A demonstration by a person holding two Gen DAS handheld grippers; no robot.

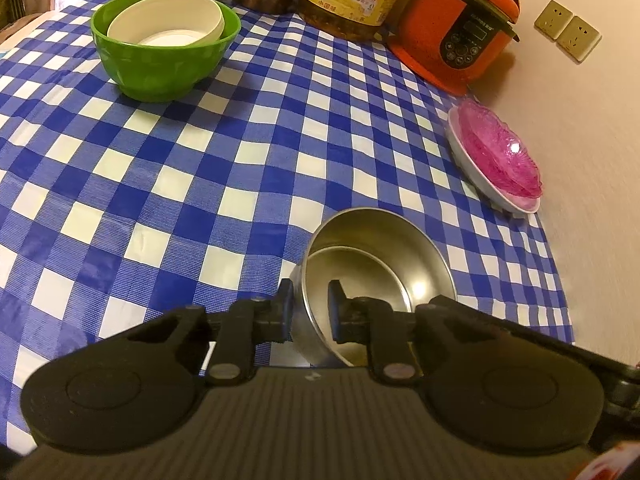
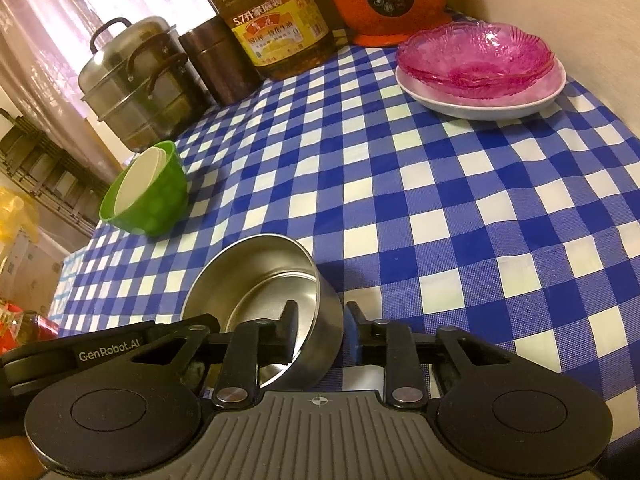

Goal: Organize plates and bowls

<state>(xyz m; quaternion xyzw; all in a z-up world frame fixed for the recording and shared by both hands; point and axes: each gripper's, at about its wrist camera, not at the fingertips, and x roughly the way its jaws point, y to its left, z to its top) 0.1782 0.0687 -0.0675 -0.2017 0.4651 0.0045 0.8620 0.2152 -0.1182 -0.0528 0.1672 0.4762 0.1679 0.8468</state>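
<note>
1. The left gripper (image 1: 311,308) straddles the near wall of a stainless steel bowl (image 1: 376,264): one black finger sits outside the wall and the other inside, closed on the rim.
2. The right gripper (image 2: 323,326) grips the same steel bowl (image 2: 256,276) on its opposite wall, with one finger inside and a blue-padded finger outside, closed on it.
3. The bowl is round, with a smooth, shiny, straight wall. It is tilted, and a second, smaller steel bowl (image 1: 356,276) is nested inside it.
4. Both sit close to the near edge of a table covered with a blue-and-white checked tablecloth (image 1: 240,168) of finely woven texture.
5. Farther off, by the wall, a white plate (image 2: 480,100) holds stacked pink glass dishes (image 2: 476,56) with scalloped, patterned rims.
6. Well apart on the other side, a glossy green plastic bowl (image 1: 164,56) holds a white bowl (image 1: 166,20) leaning inside it.
7. At the back stand an orange electric cooker (image 1: 456,28), a large cooking oil bottle (image 2: 276,20) with a yellow label, a dark brown cylindrical canister (image 2: 218,64) and a tiered steel steamer pot (image 2: 136,80) with a lid.
</note>
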